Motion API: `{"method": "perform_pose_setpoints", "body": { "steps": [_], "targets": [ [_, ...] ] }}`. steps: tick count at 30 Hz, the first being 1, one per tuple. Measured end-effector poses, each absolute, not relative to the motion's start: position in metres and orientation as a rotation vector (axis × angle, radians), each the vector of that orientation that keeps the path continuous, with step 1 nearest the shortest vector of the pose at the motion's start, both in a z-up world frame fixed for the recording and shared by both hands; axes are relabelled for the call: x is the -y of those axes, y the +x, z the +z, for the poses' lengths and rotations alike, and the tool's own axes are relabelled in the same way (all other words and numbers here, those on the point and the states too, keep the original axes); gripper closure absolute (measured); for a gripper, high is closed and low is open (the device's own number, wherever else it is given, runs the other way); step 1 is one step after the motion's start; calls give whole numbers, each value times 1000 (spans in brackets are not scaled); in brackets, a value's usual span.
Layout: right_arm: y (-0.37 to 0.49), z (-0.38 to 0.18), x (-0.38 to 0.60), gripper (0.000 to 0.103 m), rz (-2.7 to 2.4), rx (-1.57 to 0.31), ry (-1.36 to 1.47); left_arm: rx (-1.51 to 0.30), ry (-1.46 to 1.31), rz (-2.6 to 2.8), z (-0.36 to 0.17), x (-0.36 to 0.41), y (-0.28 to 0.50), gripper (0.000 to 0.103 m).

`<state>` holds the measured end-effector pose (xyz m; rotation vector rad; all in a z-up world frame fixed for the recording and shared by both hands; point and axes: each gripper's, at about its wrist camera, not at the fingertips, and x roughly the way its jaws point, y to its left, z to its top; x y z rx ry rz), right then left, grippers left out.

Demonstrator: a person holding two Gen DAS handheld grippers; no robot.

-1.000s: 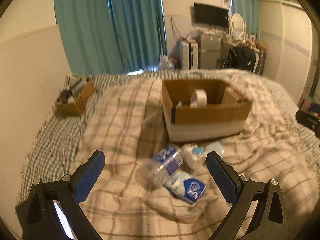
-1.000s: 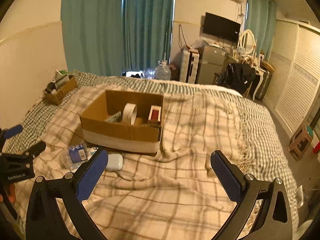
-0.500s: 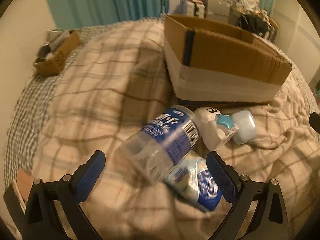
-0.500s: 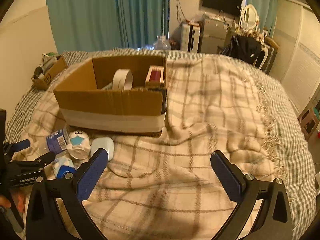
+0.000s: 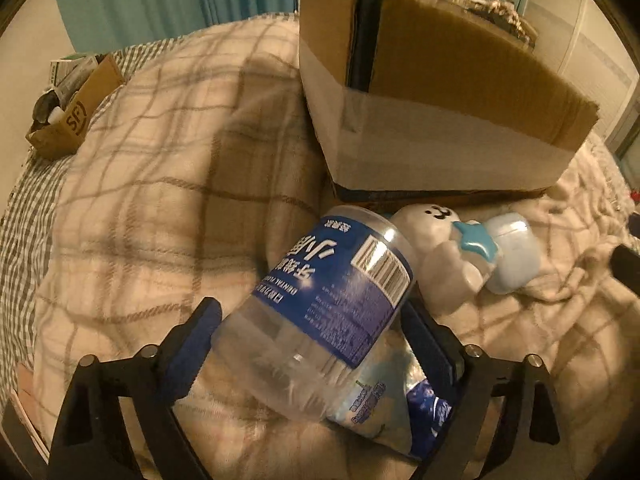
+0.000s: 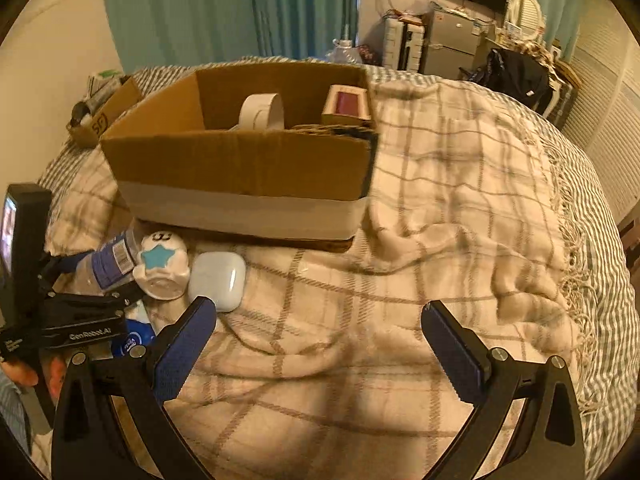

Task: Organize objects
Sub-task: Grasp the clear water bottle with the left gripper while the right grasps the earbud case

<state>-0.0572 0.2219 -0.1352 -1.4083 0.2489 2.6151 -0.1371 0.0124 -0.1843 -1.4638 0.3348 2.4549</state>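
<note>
On the plaid blanket (image 5: 140, 184), closing left gripper (image 5: 316, 344) straddles a clear, blue-labelled jar (image 5: 320, 308); right gripper (image 6: 320, 344) gapes.

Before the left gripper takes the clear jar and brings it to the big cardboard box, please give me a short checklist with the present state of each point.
1. Clear jar between the left gripper fingers, jaws closing: ok.
2. Pads pressing on the jar: cannot tell.
3. Blue packet under the jar may lift too: not ok.
4. Cardboard box open on top: ok.
5. Free room in the box: ok.
6. Right gripper open, empty: ok.
</note>
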Motion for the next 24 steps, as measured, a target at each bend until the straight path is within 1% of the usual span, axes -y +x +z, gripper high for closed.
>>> {"method": "perform_pose_setpoints", "body": {
  "steps": [5, 8, 10, 12, 16, 18, 22, 23, 24],
  "targets": [
    [-71, -129, -211, 0, 2640, -203, -1428, -256, -1451, 2448, -163, 3, -121, 26],
    [-86, -132, -200, 0, 2694, -203, -1488, -220, -1442, 2456, -152, 18, -115, 29],
    [-94, -138, -191, 2, 2704, -169, -1532, -196, -1428, 2471, -144, 25, -114, 29],
    [-103, -148, -182, 8, 2699, -123, -1594, -181, -1418, 2491, -140, 30, -112, 31],
    [-119, -168, -169, 17, 2674, -57, -1695, -196, -1403, 2515, -137, 34, -115, 31],
    [-126, -175, -165, 28, 2665, -44, -1732, -199, -1409, 2511, -138, 33, -115, 32],
    [-130, -183, -162, 39, 2660, -54, -1767, -231, -1410, 2512, -142, 28, -117, 32],
    [-129, -184, -161, 46, 2664, -58, -1770, -241, -1409, 2514, -142, 26, -116, 32],
    [-127, -182, -161, 52, 2665, -53, -1761, -248, -1409, 2515, -142, 26, -117, 32]
  ]
}}
